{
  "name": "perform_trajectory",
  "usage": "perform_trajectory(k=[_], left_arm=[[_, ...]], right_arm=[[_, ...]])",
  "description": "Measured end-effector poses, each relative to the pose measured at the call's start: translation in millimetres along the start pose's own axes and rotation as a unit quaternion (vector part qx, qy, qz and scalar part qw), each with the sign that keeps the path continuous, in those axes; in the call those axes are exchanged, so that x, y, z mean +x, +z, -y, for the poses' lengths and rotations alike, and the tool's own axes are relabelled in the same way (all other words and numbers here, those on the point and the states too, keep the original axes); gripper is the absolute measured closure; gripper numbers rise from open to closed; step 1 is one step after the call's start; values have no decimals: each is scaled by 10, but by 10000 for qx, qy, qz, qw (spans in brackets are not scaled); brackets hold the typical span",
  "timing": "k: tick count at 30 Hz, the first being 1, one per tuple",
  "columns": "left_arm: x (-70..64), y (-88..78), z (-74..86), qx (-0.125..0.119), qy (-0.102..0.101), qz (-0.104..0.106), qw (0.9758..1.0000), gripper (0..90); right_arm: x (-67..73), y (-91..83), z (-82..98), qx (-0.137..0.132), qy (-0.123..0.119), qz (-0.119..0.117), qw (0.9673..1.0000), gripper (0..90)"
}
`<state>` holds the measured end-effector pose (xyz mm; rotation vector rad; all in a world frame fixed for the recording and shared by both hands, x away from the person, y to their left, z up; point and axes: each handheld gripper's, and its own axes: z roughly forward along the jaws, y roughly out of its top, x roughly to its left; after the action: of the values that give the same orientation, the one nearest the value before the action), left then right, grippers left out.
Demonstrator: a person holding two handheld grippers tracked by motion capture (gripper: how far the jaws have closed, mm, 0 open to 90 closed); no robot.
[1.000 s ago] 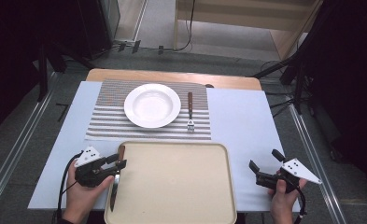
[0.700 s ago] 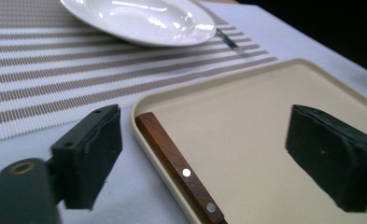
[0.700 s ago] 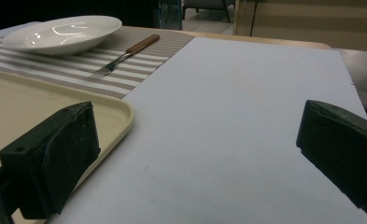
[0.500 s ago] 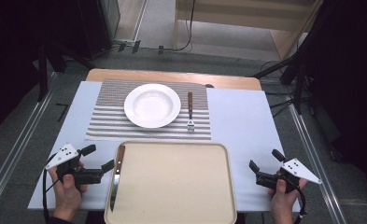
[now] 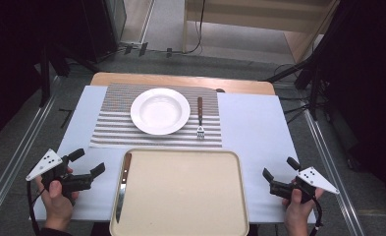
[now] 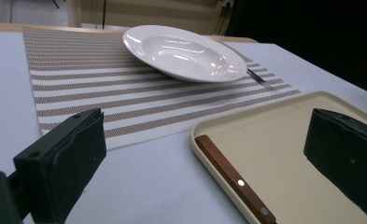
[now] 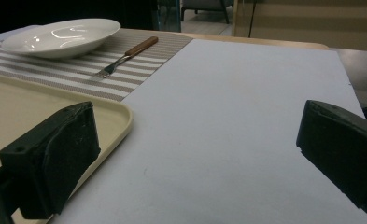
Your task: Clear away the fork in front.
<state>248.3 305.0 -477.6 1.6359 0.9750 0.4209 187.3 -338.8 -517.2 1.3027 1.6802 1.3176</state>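
A knife (image 5: 122, 186) with a brown wooden handle (image 6: 232, 177) lies along the left inner edge of the beige tray (image 5: 180, 151), blade toward me. My left gripper (image 5: 89, 161) is held just left of the tray over the table; its jaws have just been opening and stand wide with nothing between them. In the left gripper view the jaws frame the tray corner (image 6: 274, 140) and the knife handle beyond them. My right gripper (image 5: 279, 167) hovers open and empty right of the tray, near the table's front edge.
A white plate (image 5: 160, 111) sits on a striped placemat (image 5: 112, 123) at the back, with a wooden-handled fork (image 5: 200, 118) to its right. The pale blue tabletop (image 5: 254, 128) is bare to the right of the placemat. Dark stands and cables ring the table.
My left gripper let go of the knife at the tray's left edge, opened wide and drew away to the left. The knife stays on the tray. The right hand kept still.
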Motion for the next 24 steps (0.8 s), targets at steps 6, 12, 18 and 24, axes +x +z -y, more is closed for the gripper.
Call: perform_trajectory(k=[6,12,18,24], left_arm=[[49,6,18,6,-26,-79,10000,0],[69,36,34,-54,-20,1,10000,0],[76,57,50,-91,38,30,9999,0],[103,43,67,-174,15,31,9998,0]], right_arm=[[19,-8,-53,7,29,-104,9999,0],[141,1,-193,-103,-87,-211,9997,0],[225,81,-393,-191,-54,-445,9988,0],[355,255,-593,-57,-259,-390,9989,0]])
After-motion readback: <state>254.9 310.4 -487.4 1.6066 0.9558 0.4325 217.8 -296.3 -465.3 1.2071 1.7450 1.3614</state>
